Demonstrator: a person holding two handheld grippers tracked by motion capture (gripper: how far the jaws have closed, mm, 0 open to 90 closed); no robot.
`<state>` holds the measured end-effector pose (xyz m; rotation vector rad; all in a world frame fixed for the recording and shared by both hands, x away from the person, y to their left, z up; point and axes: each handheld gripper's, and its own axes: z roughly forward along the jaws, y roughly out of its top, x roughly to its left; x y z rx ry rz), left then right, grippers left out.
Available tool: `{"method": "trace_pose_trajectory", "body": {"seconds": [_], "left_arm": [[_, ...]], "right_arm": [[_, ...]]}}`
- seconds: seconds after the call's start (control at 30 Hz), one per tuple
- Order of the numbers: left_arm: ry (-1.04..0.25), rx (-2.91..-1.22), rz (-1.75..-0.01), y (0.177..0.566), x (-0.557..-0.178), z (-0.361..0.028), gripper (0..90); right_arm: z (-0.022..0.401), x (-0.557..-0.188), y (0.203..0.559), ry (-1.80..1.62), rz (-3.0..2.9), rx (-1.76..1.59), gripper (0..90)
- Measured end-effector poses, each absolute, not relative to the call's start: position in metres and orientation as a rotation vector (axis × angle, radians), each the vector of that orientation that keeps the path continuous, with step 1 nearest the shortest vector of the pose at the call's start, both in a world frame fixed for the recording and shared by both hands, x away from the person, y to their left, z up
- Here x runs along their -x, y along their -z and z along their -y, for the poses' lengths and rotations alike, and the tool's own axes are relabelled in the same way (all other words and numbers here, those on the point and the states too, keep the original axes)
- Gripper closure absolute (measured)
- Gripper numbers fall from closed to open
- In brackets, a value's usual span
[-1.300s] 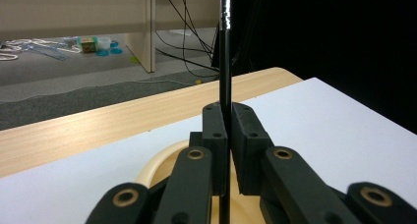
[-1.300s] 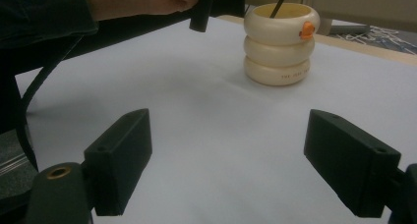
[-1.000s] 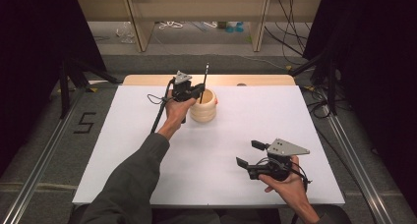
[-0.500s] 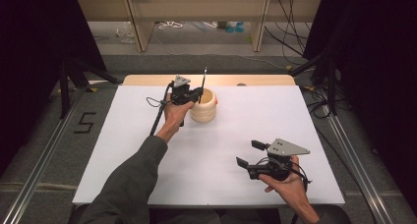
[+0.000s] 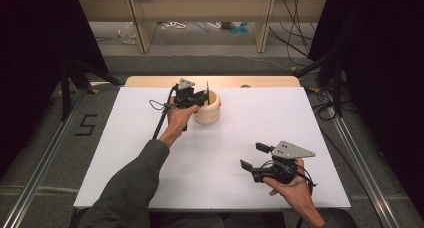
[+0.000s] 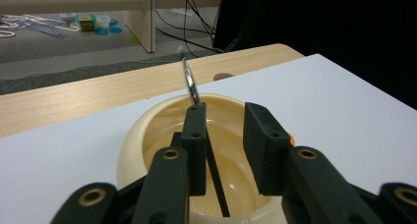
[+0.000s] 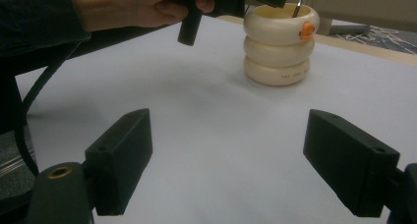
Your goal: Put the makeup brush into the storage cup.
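Left gripper (image 5: 204, 96) sits at upper centre of the high view, over the rim of a cream ribbed holder (image 5: 208, 110) that stands upright on the white counter (image 5: 125, 153). Its fingers (image 6: 195, 135) have just been opening and now stand a small way apart. A thin utensil with a black handle and metal upper part (image 6: 191, 84) stands tilted in the holder, lying against the inner face of the left finger in the left gripper view; the other finger is clear of it, so no grip.

Right gripper (image 5: 252, 158) is at lower right of the high view, well apart from the holder, fingers (image 7: 120, 157) spread wide with nothing between them.
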<state>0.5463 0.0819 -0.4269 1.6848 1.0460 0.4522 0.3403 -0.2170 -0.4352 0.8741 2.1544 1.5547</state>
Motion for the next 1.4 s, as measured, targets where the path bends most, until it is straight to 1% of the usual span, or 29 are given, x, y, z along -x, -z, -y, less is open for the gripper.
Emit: {"method": "trace_pose_trajectory", "body": {"seconds": [0.23, 0.33, 0.43, 0.57, 0.7, 1.4], "left_arm": [[-0.434, -1.693, -1.025, 0.422, -0.543, -0.085, 59.4], [-0.425, -1.683, -1.026, 0.419, -0.540, -0.085, 50.8], [-0.439, -1.702, -1.016, 0.415, -0.537, -0.087, 46.0], [-0.428, -1.690, -1.033, 0.412, -0.535, -0.089, 39.7], [-0.419, -1.687, -1.035, 0.409, -0.532, -0.092, 36.4], [-0.364, -1.687, -0.999, 0.400, -0.506, -0.095, 28.5]], "right_arm": [[0.217, -0.340, 0.435, -1.555, -2.152, -0.876, 19.5], [0.217, -0.340, 0.435, -1.556, -2.152, -0.875, 19.4], [0.217, -0.340, 0.435, -1.552, -2.151, -0.876, 19.3], [0.217, -0.340, 0.435, -1.552, -2.151, -0.876, 19.3], [0.217, -0.340, 0.435, -1.554, -2.151, -0.876, 19.3], [0.217, -0.339, 0.435, -1.560, -2.163, -0.903, 18.6]]}}
